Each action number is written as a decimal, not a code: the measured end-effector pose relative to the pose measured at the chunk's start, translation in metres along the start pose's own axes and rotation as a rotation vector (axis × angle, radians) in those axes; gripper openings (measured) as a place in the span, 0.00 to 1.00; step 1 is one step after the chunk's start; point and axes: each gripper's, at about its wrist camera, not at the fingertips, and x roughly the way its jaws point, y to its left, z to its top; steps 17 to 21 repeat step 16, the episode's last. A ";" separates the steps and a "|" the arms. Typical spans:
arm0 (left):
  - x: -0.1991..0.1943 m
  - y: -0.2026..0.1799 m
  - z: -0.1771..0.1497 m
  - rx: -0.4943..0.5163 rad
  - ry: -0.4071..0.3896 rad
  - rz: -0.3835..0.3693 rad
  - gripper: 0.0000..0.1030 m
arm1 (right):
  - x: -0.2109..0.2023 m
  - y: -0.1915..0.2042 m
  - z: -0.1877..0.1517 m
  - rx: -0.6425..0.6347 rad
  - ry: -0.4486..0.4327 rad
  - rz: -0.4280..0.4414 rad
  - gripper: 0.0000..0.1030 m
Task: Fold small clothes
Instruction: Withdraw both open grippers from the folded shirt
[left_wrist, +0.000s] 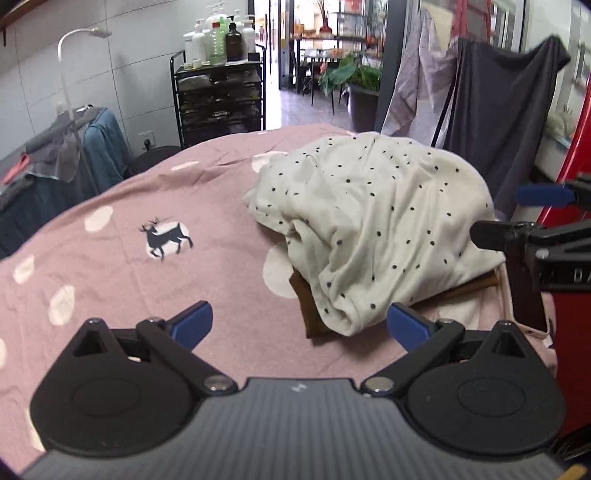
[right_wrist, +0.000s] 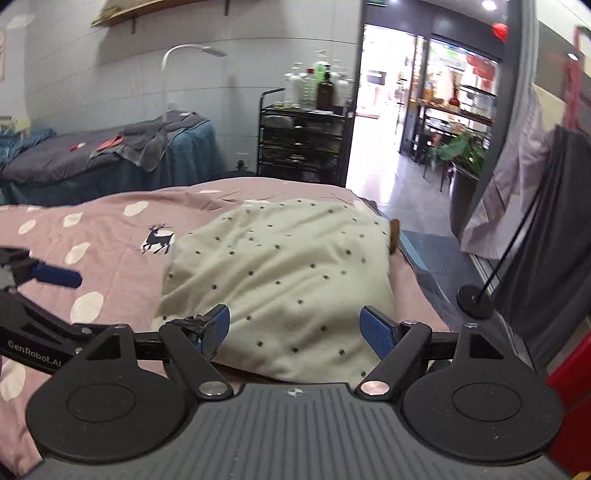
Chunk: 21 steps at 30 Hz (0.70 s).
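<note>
A brown garment (left_wrist: 308, 314) lay mostly buried under the dotted cream garment (left_wrist: 369, 221), only edges peeking out. The right gripper (left_wrist: 496, 216) was cut off at the frame edge. Bottle labels (left_wrist: 218, 40) were too small to read.

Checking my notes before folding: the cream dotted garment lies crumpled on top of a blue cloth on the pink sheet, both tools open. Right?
Not quite: the cloth under the dotted garment is brown, not blue, as the left wrist view shows. The pink sheet and the open left tool and right tool are correct.
</note>
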 end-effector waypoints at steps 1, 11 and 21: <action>0.001 -0.001 0.004 0.007 0.013 0.013 1.00 | 0.000 0.004 0.002 -0.023 -0.001 -0.001 1.00; 0.004 -0.016 0.012 0.112 -0.038 0.074 0.99 | 0.008 0.012 0.010 -0.094 0.049 -0.063 1.00; 0.010 -0.022 0.013 0.140 0.019 0.080 1.00 | 0.013 0.011 0.011 -0.112 0.089 -0.101 1.00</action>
